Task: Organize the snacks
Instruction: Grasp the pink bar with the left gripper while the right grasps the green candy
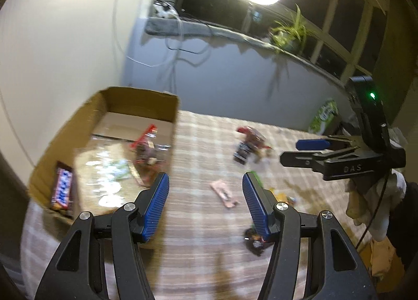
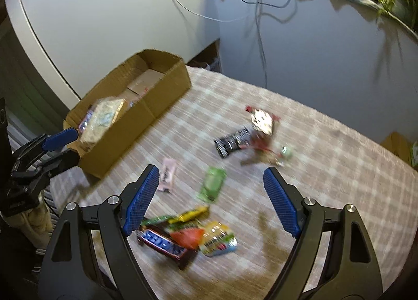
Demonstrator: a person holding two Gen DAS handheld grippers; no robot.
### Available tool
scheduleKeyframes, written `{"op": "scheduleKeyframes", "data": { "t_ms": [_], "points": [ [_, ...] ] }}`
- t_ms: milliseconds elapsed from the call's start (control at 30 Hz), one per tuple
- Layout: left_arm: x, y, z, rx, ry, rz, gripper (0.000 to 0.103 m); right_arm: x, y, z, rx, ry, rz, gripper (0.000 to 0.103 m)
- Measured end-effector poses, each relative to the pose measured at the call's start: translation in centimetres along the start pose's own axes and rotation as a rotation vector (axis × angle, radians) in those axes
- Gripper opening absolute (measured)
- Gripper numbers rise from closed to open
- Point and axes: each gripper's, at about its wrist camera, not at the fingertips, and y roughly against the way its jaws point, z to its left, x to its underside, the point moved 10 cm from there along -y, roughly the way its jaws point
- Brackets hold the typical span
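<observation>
A cardboard box (image 2: 135, 114) sits at the far left edge of the checked tablecloth (image 2: 326, 169), with its top open, and I think that is so snacks can be dropped in from above. One box, and some snacks are in it already: a brown Snickers bar (image 1: 63, 189) leaning on the near wall, a big clear bag (image 1: 109, 169), and a red-topped packet (image 1: 146, 148). The other snacks lie loose on the cloth, still waiting. I count a pink packet (image 2: 166, 174), a green packet (image 2: 212, 187), a black bar (image 2: 231, 142) touching a shiny red wrapper (image 2: 261, 122), and a close pile with another Snickers bar (image 2: 162, 243), an orange piece and a yellow-green packet; the blur hides the exact number there. The left gripper (image 1: 205, 204) hangs beside the box with its two blue fingers (image 1: 156, 203) apart and nothing between them. The right gripper (image 2: 211, 204) points down over the pile, fingers spread wide and holding nothing, probably ready to pick one up.
</observation>
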Motion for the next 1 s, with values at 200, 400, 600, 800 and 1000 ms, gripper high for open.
{"op": "scheduleKeyframes", "data": {
  "t_ms": [200, 400, 600, 800, 1000],
  "points": [
    [1.6, -3.0, -3.2, 0.033, -0.045, 0.087, 0.030, 1.6, -1.8, -0.1, 0.015, 0.008, 0.068, 0.060],
    [3.1, -6.1, -4.2, 0.023, -0.051, 0.175, 0.022, 2.7, -4.5, 0.7, 0.006, 0.016, 0.128, 0.047],
    [3.7, -7.6, -3.8, -0.010, -0.055, 0.211, 0.022, 3.2, -6.2, 0.6, 0.030, 0.027, 0.156, 0.042],
    [3.8, -8.2, -3.3, -0.025, -0.059, 0.219, 0.022, 3.1, -7.1, 0.4, 0.044, 0.041, 0.171, 0.042],
    [3.9, -8.6, -3.2, -0.024, -0.060, 0.232, 0.022, 3.1, -7.8, 1.0, 0.099, 0.118, 0.174, 0.034]
  ]
}}
